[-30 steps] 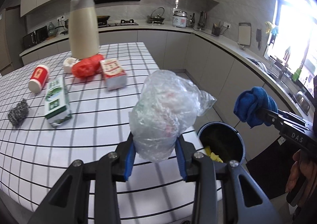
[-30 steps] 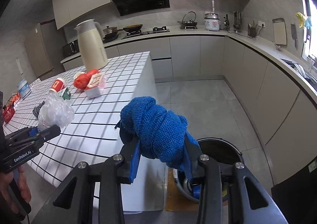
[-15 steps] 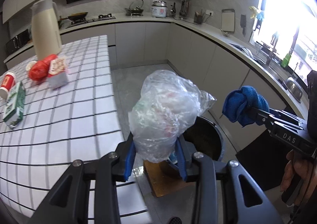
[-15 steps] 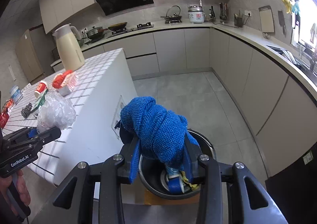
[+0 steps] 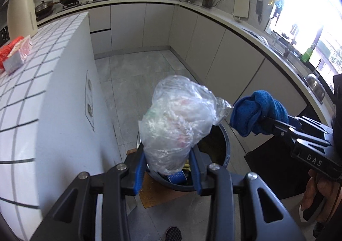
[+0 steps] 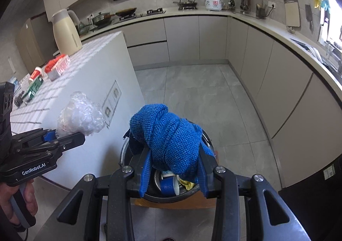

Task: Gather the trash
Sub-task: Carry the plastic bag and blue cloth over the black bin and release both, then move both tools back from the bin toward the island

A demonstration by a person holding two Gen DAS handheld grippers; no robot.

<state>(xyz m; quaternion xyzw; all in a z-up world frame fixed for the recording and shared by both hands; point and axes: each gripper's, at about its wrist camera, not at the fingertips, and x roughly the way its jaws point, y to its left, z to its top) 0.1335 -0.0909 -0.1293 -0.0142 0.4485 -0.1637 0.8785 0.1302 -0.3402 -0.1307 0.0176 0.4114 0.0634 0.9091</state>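
My left gripper (image 5: 167,168) is shut on a crumpled clear plastic bag (image 5: 177,123) and holds it right above the round dark trash bin (image 5: 224,153) on the floor. My right gripper (image 6: 173,174) is shut on a bunched blue cloth (image 6: 171,134) over the same bin (image 6: 126,151), which holds a blue can and other scraps. Each gripper shows in the other's view: the right one with the cloth (image 5: 258,117), the left one with the bag (image 6: 79,115).
The white checked island (image 5: 32,83) stands to the left with a red bag and carton (image 5: 15,53), a green box (image 6: 34,89), a cup (image 6: 36,72) and a cream jug (image 6: 65,31). Grey floor (image 6: 213,100) and cabinets lie beyond. A brown mat (image 5: 158,194) lies under the bin.
Both grippers have swung off the island top and down over the bin, still holding the bag and the cloth. The bin now sits directly beneath both.
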